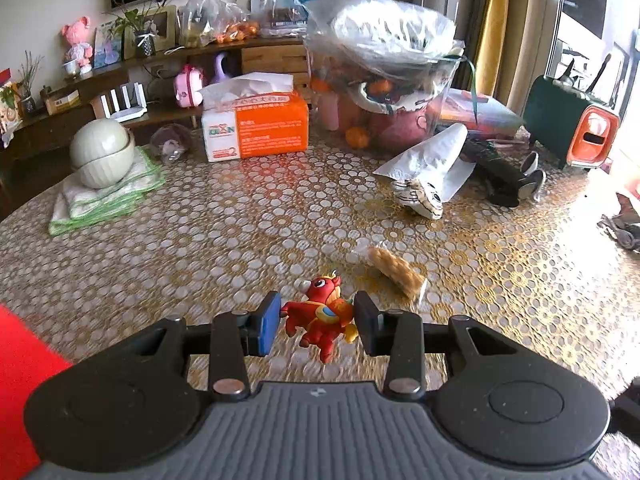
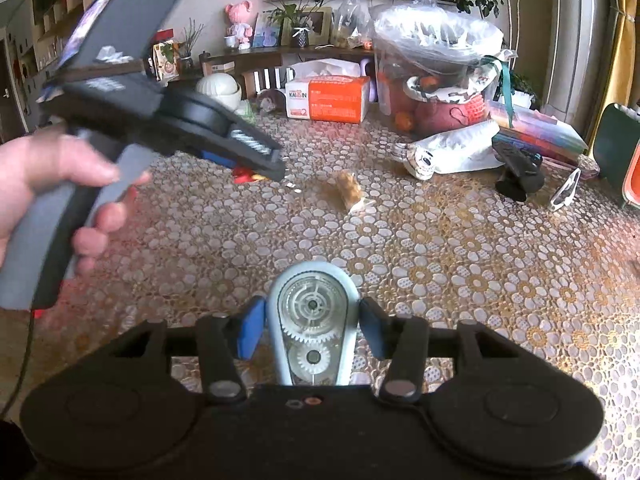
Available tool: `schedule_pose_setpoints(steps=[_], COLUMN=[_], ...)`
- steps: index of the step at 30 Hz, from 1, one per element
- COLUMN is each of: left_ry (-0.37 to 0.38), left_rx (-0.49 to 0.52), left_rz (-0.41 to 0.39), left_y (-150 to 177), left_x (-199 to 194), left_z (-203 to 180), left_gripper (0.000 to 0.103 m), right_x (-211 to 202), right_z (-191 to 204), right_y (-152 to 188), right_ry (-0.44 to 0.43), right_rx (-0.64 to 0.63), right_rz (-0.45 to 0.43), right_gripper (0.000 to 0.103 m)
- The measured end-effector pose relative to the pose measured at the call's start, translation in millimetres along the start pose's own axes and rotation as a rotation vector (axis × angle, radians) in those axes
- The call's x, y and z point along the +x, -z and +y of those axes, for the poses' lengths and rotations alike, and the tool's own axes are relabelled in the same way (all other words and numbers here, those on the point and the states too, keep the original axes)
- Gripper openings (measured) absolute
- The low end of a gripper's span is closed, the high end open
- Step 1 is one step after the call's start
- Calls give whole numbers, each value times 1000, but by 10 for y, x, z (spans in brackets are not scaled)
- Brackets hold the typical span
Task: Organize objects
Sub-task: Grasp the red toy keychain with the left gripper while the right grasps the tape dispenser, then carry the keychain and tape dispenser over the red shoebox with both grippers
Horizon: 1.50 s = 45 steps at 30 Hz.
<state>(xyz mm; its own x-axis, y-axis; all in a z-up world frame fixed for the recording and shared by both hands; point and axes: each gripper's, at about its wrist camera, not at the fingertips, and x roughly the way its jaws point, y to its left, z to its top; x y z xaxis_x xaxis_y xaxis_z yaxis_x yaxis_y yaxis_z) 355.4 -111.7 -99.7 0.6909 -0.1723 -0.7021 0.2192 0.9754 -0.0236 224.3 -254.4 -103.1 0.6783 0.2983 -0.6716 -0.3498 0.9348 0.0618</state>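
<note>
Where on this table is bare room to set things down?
Bare tablecloth spans the middle, between the folded cloths on the left, the tissue box behind and the wrapped snack. The near right, before the right claw, is bare too. The far right crowds around the covered basket and black gadget.

Both grippers (image 1: 316, 330) black, blue pads (image 1: 269, 330), silver screws, grey ribbed body

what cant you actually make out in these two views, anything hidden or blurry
- Red toy horse: in the right wrist view the left tool hides all but a red sliver.
- Correction tape: its rear end is hidden behind the right tool body, right wrist view.
- Wrapped snack: motion-blurred in the left wrist view; what it is stays unclear.
- Tissue pack: small print too fine to read.
</note>
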Motion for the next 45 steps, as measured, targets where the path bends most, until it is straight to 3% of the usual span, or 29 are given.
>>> schedule_pose_setpoints(steps=[13, 27, 36, 45], left_ry=[40, 35, -45, -121], left_rx=[-66, -87, -102, -122], left_rz=[-32, -157, -196, -180], left_y=[305, 532, 670, 894], left_x=[-1126, -2209, -2709, -2904], left_z=[413, 1018, 1640, 2212], left_gripper=[39, 38, 39, 39], right_x=[-533, -997, -1084, -879], right_z=[279, 895, 1469, 2100], right_y=[-190, -516, -757, -978], right_ry=[-15, -41, -99, -168], right_rx=[-55, -155, -214, -261], right_rz=[-25, -84, -102, -89], right_gripper=[51, 51, 51, 51])
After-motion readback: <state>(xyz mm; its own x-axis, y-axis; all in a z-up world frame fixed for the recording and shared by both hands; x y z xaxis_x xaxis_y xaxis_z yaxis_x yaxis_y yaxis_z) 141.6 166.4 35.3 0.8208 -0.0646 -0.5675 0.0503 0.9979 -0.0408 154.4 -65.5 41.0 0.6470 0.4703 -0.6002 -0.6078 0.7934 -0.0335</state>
